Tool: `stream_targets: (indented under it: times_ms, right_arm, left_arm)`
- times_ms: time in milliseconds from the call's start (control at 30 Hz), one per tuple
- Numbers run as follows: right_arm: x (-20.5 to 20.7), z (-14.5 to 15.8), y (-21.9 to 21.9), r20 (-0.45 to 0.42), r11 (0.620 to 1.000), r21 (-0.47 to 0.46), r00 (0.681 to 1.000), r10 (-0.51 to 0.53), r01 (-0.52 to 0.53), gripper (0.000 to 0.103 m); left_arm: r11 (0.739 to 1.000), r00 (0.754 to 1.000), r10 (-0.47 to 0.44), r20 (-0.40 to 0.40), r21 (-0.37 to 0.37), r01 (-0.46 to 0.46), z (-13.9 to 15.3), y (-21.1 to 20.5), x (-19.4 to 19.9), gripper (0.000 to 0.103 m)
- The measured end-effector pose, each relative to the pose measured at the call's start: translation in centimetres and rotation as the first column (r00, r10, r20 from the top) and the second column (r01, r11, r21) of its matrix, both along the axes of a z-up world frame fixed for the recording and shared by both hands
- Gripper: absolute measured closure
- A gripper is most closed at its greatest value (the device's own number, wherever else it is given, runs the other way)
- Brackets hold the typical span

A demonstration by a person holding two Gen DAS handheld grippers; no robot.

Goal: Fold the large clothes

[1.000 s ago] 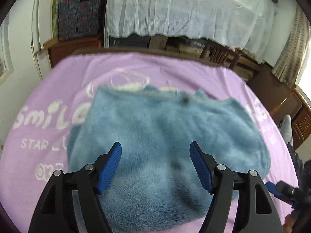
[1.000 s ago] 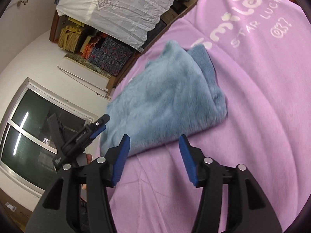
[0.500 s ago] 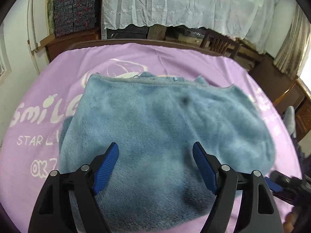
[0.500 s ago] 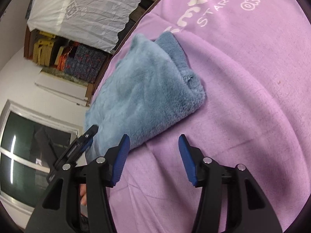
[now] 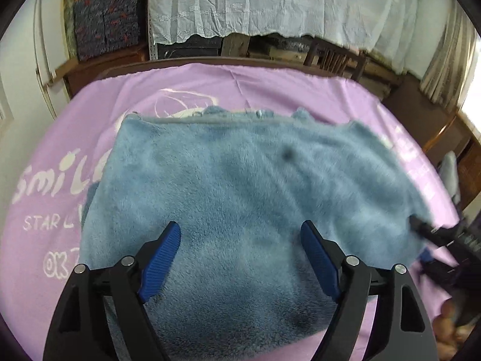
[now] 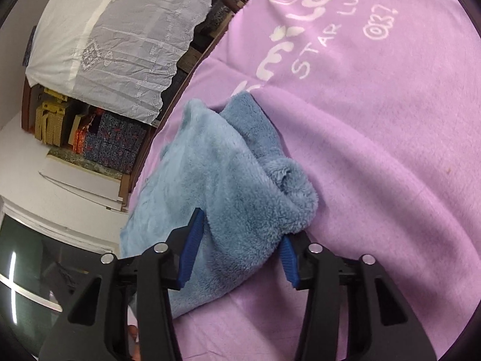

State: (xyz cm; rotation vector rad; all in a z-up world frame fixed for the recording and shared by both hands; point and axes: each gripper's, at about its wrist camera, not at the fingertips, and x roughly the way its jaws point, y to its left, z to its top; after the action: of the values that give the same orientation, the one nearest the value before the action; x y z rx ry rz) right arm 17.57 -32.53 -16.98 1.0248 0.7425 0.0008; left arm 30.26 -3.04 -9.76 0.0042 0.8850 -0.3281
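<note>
**Right tongs reach the fleece edge**

Since half a second ago the right gripper [image 6: 239, 240] has moved in from the bare blanket, and the blue fleece garment [image 6: 234, 186] now bulges between its blue pads [image 6: 192, 240], jaws spread wide around the thick folded edge, not pressed shut. The left gripper [image 5: 240, 258] hangs wide apart over the garment's near part at lower centre. The garment [image 5: 246, 198] lies folded across the middle of the purple blanket [image 5: 60, 138], covering part of its white lettering [image 6: 303, 24] at the left.
</note>
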Motion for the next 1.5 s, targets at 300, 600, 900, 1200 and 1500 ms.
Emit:
stream_targets:
  times_ms: [300, 600, 900, 1200, 1500]
  right_arm:
    - [0.2, -0.2, 0.1, 0.011, 1.0, -0.015, 1.0, -0.006, 0.007, 0.061]
    - [0.3, 0.1, 0.7, 0.008, 0.997, -0.081, 1.0, 0.006, -0.005, 0.067]
    - [0.3, 2.6, 2.8, 0.045, 0.97, -0.245, 0.999, 0.018, -0.007, 0.079]
    - [0.5, 5.9, 5.9, 0.106, 0.923, -0.385, 0.993, 0.053, -0.008, 0.082]
    - [0.4, 8.8, 12.2, 0.177, 0.807, -0.586, 0.961, 0.214, -0.072, 0.082]
  left_arm:
    - [0.991, 1.0, 0.013, 0.008, 0.135, -0.014, -1.1, -1.2, 0.4, 0.026]
    - [0.999, 0.999, 0.037, 0.019, -0.021, -0.037, 1.5, 1.9, 0.1, 0.027]
    - [0.994, 0.994, 0.089, -0.067, 0.076, -0.084, -0.8, 3.4, 2.8, 0.027]
    - [0.995, 0.991, 0.085, -0.104, -0.047, -0.09, 0.0, 5.4, 2.8, 0.027]
    - [0.983, 0.995, 0.051, -0.085, -0.171, -0.065, 2.2, 6.7, 2.1, 0.027]
